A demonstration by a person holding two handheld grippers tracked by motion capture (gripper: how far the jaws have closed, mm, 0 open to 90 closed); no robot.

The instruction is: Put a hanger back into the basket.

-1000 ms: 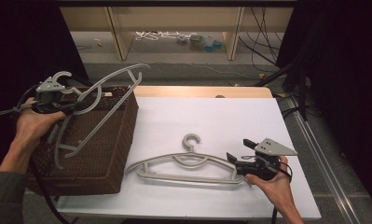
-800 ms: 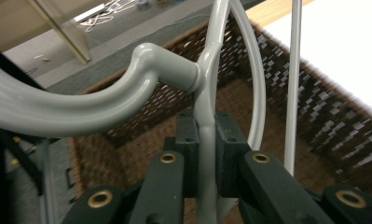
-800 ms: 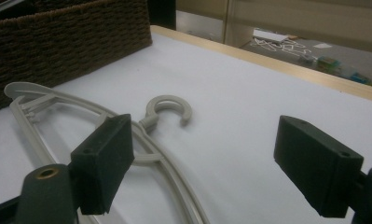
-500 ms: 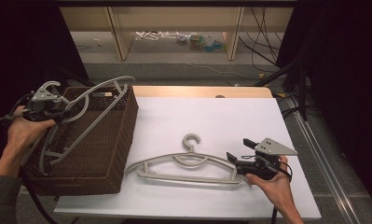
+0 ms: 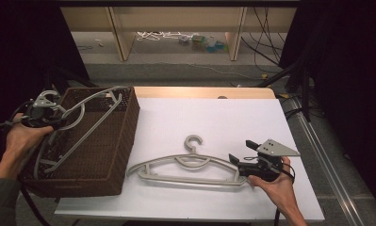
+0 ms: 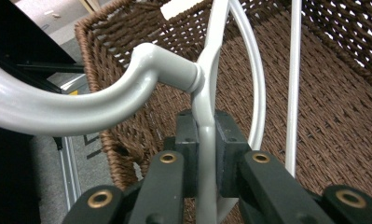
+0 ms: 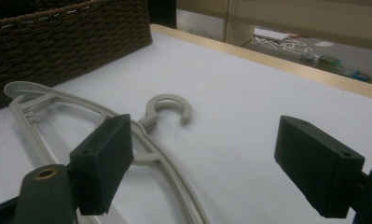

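Hanger (image 6: 207,93) clamped in my left gripper (image 6: 206,154) just below its hook, hanging inside the basket (image 5: 124,127). Light, stiff, slick plastic; I judge the neck the safest hold. Right gripper (image 7: 216,172) gapes beside a second hanger (image 5: 185,167), right of the basket.

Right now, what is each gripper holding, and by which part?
The left gripper is shut on the grey hanger at its neck, just below the hook, over the wicker basket. The right gripper is open, holding nothing, beside the hanger on the table.
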